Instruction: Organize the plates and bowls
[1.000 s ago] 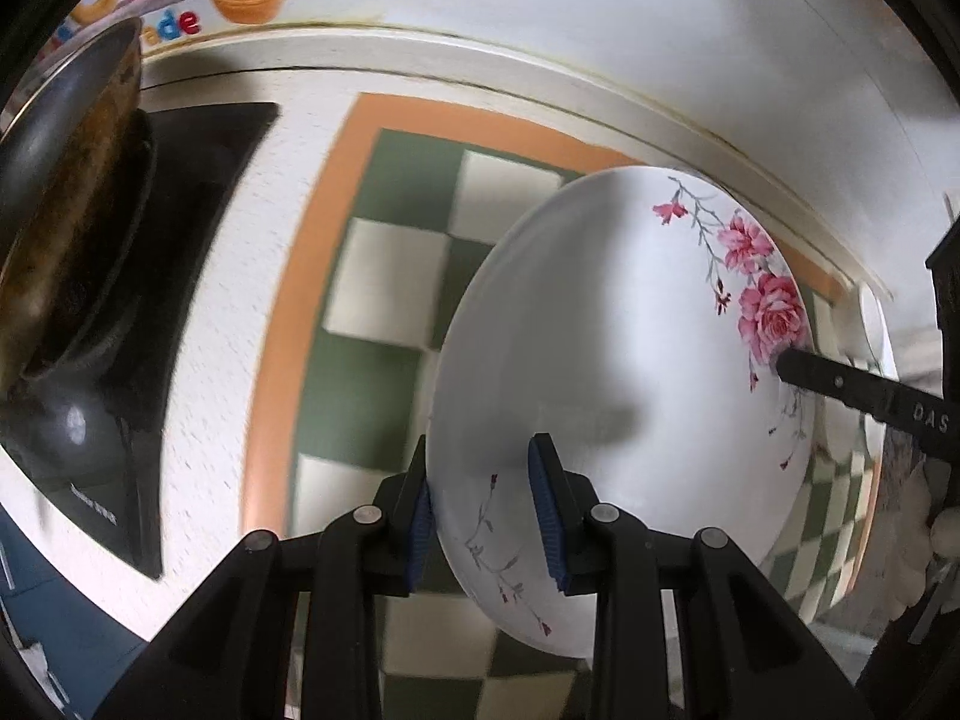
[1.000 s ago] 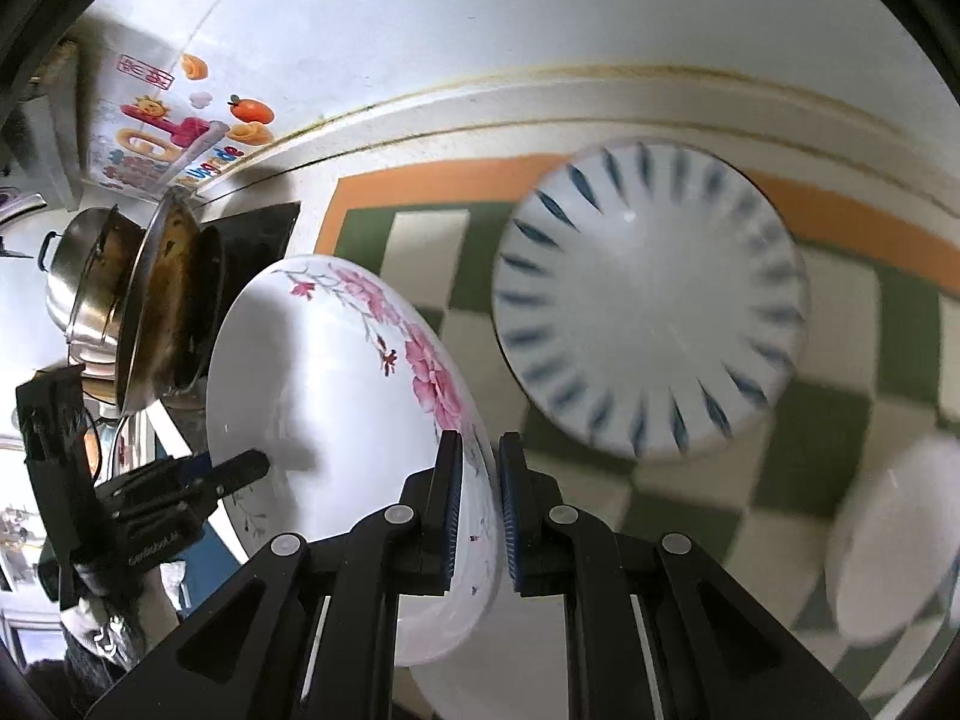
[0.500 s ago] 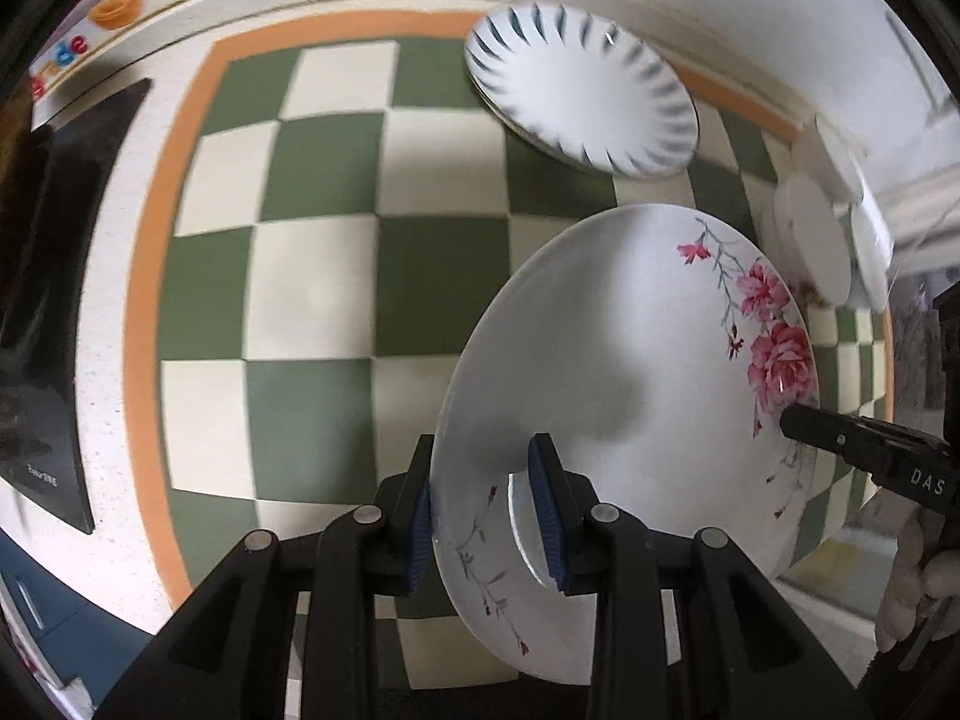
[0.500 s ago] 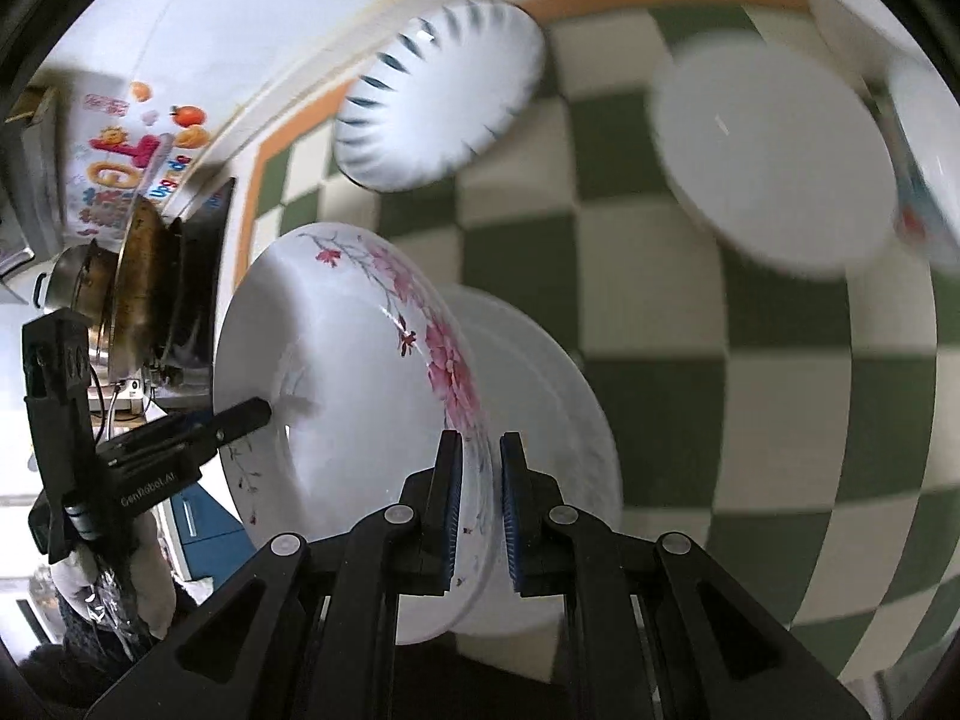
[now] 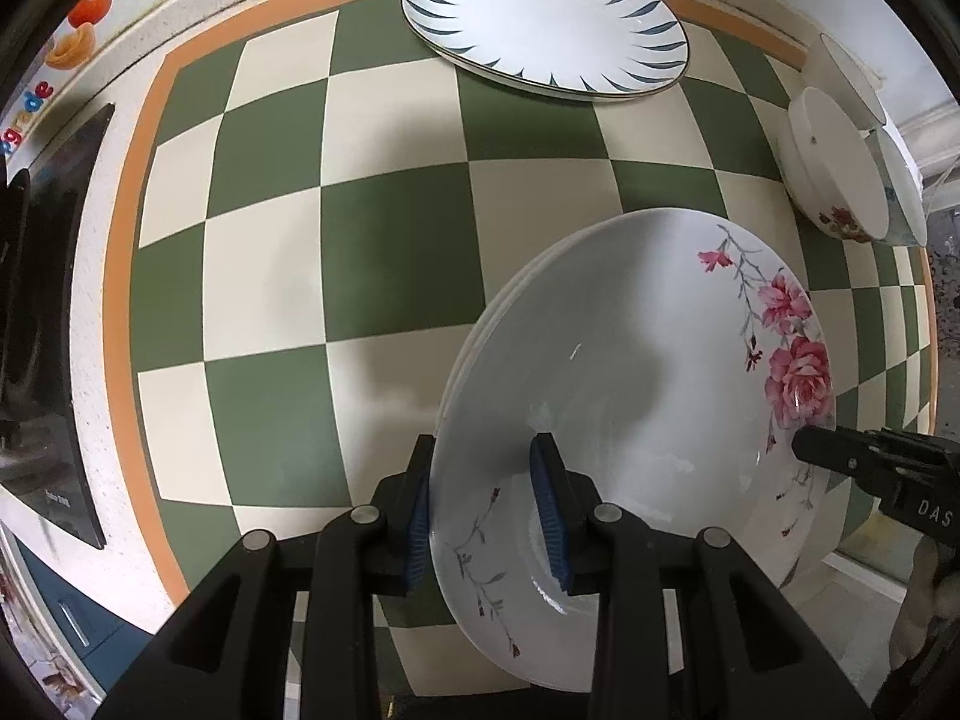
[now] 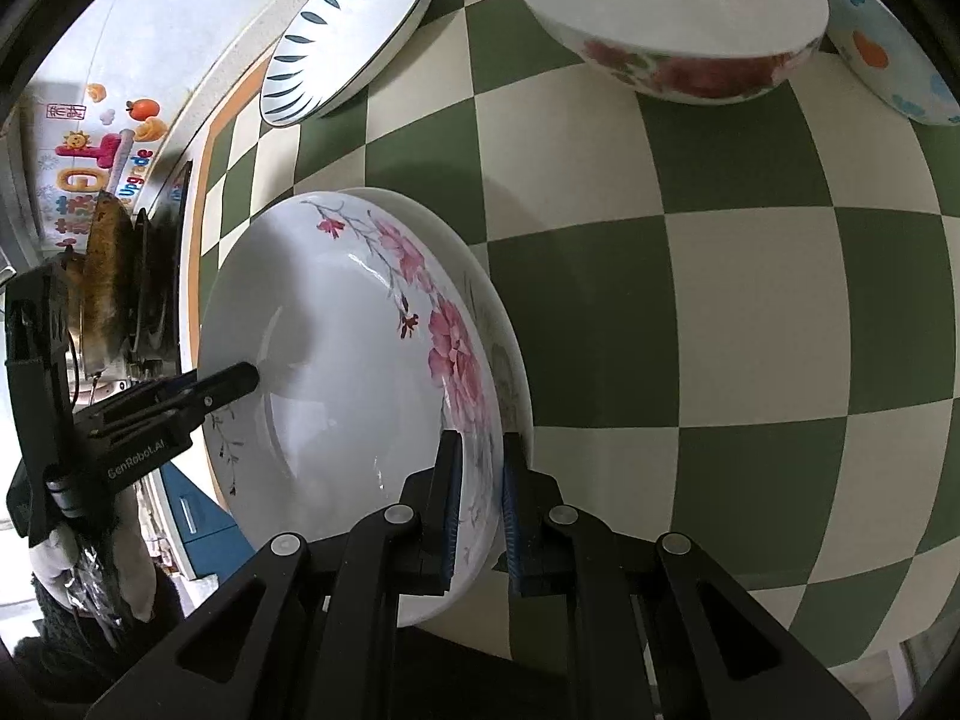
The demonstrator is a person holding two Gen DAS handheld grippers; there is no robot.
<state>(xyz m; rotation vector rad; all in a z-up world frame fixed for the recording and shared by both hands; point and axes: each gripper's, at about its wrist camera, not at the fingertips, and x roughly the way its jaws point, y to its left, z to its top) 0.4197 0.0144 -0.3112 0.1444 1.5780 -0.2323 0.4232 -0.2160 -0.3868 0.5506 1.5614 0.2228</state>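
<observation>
While both grippers are pinching opposite edges of the flowered plate (image 5: 630,372), it is sitting just over a second plate (image 6: 504,348) of the same kind on the checkered mat (image 5: 384,228). The left gripper (image 5: 483,510) is clamping the near rim between its blue pads, and the right gripper (image 6: 477,510) is squeezing the far rim almost fully closed. Farther back, a striped plate (image 5: 540,18) is lying near the wall, and two bowls (image 6: 678,12) are standing at the mat's right side.
</observation>
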